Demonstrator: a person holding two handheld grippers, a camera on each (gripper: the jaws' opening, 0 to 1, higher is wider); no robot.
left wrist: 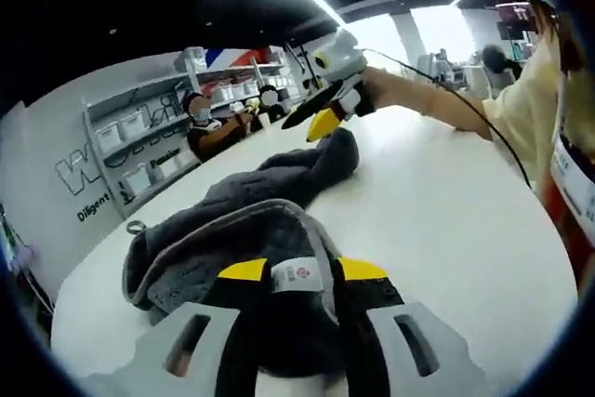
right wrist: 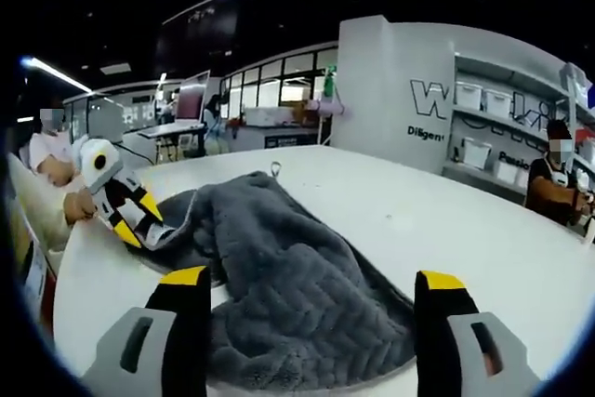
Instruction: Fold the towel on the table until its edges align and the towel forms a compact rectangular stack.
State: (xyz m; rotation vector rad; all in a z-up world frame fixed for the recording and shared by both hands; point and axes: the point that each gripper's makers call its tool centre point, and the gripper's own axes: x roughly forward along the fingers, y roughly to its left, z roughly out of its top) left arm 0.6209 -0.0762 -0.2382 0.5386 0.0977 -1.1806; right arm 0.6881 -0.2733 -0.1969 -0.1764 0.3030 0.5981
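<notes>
- Grey towel lies crumpled on the white table; it is bunched, not flat; one long end trails away toward the far side in the left gripper view.
- Left gripper is low over the near end of the towel; yellow tips sit close on either side of a fold of grey cloth with a white label between them; jaws narrow and pinching the towel edge.
- In the right gripper view the same left gripper shows at the left, tips closed on a corner of the towel; a hand holds it.
- Right gripper has jaws spread wide, yellow tips well apart; the towel's near bulk lies between and beyond them; no cloth seen caught by either tip.
- In the left gripper view the right gripper hovers just above the towel's far end, jaws parted, a yellow tip near the cloth; cannot tell if it touches.
- Small hanging loop shows at the towel's far edge in the right gripper view.
- Behind: shelves with white bins; a wall with lettering; seated people in the background.
</notes>
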